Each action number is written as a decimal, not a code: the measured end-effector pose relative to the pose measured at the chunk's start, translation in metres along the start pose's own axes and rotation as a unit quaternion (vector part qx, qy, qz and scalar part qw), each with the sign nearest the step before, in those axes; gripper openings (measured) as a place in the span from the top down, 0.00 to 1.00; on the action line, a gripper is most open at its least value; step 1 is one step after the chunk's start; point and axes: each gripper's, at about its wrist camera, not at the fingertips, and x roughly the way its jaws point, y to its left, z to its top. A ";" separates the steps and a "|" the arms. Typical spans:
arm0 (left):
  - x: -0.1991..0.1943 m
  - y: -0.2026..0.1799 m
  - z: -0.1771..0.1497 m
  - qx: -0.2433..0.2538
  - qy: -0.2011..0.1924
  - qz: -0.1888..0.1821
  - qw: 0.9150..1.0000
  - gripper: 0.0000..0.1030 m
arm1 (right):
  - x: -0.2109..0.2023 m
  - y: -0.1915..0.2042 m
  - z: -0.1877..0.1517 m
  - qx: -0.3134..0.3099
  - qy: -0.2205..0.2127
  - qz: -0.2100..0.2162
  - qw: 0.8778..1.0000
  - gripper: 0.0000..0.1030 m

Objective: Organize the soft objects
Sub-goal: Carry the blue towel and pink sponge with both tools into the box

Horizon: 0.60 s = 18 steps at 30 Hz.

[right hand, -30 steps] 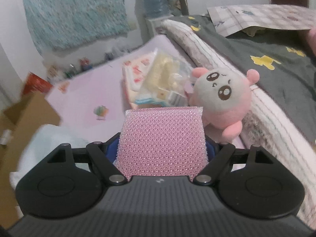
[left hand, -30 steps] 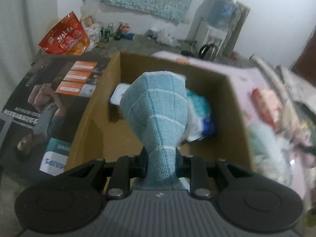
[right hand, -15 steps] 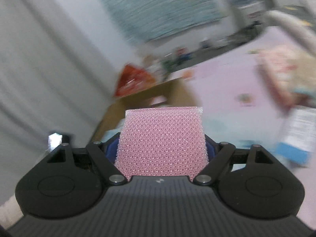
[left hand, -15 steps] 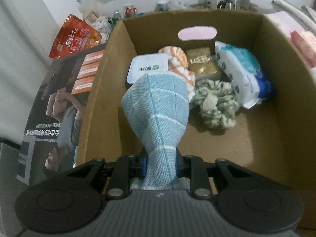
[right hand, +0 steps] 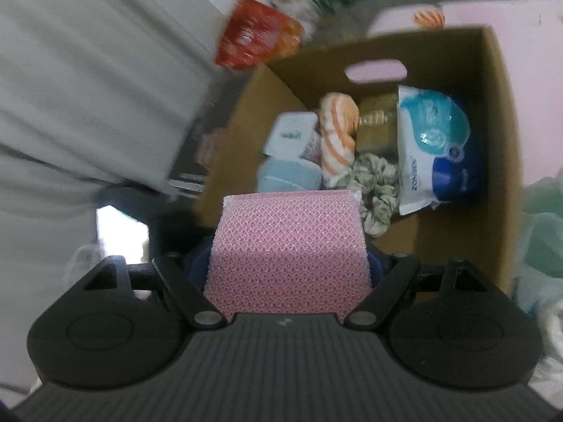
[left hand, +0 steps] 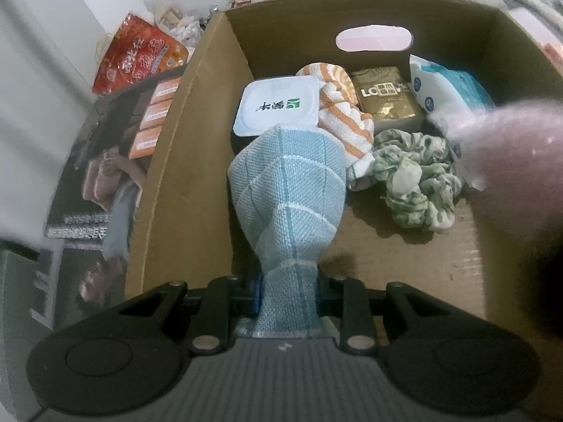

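Observation:
My left gripper (left hand: 288, 292) holds a light blue checked cloth (left hand: 288, 190) low inside the open cardboard box (left hand: 183, 161), near its left wall. Its jaws are opening, with the cloth still pinched between them. The box holds a green scrunchie (left hand: 415, 179), an orange striped cloth (left hand: 341, 112), a white tub (left hand: 278, 105), a gold pack (left hand: 387, 98) and a wipes pack (left hand: 447, 88). My right gripper (right hand: 292, 263) is shut on a pink mesh sponge (right hand: 292, 246) just above the box's near edge (right hand: 499, 140). The sponge (left hand: 510, 161) shows as a pink blur at the right of the left wrist view.
A red snack bag (left hand: 140, 52) and a dark printed carton (left hand: 105, 161) lie left of the box. A pink sheet (right hand: 492, 14) lies behind it and a mint-green fabric (right hand: 542, 218) to its right. A grey curtain (right hand: 88, 88) hangs on the left.
The left gripper has sunk into the box with the blue cloth. The right gripper has swung left from the bed and plush toy to the box, still carrying the pink sponge.

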 end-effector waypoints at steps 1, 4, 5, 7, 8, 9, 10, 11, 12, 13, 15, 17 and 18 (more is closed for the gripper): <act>0.002 0.005 0.001 -0.015 0.013 -0.017 1.000 0.74 | 0.006 -0.002 0.001 0.008 0.003 -0.008 1.000 0.21; 0.003 0.005 -0.002 -0.014 0.012 -0.005 1.000 0.73 | 0.020 -0.008 0.008 0.026 0.007 -0.048 0.998 0.21; 0.003 0.005 -0.003 -0.016 0.011 -0.004 1.000 0.72 | 0.023 -0.012 0.010 0.030 0.008 -0.056 0.998 0.21; 0.002 0.008 -0.005 -0.028 0.014 -0.015 0.999 0.72 | 0.031 -0.015 0.012 0.030 0.011 -0.072 0.997 0.21; 0.001 0.009 -0.006 -0.033 0.014 -0.021 0.999 0.72 | 0.035 -0.016 0.015 0.032 0.014 -0.076 0.996 0.20; 0.000 0.010 -0.007 -0.038 0.013 -0.025 0.999 0.72 | 0.042 -0.019 0.015 0.034 0.019 -0.078 0.996 0.20; -0.001 0.011 -0.007 -0.040 0.014 -0.027 0.999 0.72 | 0.050 -0.021 0.016 0.036 0.024 -0.081 0.996 0.20; -0.001 0.012 -0.008 -0.041 0.014 -0.029 0.999 0.70 | 0.055 -0.022 0.015 0.036 0.027 -0.084 0.995 0.20; -0.003 0.012 -0.008 -0.042 0.014 -0.033 0.998 0.68 | 0.060 -0.023 0.014 0.035 0.030 -0.080 0.996 0.20; -0.004 0.013 -0.007 -0.044 0.014 -0.037 0.998 0.67 | 0.067 -0.025 0.014 0.038 0.034 -0.075 0.996 0.20; -0.003 0.015 -0.008 -0.049 0.015 -0.047 0.998 0.64 | 0.074 -0.031 0.012 0.055 0.041 -0.067 0.995 0.19; -0.006 0.015 -0.009 -0.052 0.016 -0.055 0.997 0.60 | 0.081 -0.038 0.012 0.070 0.054 -0.063 0.994 0.19; -0.007 0.015 -0.009 -0.053 0.016 -0.059 0.997 0.58 | 0.083 -0.040 0.009 0.077 0.057 -0.063 0.993 0.19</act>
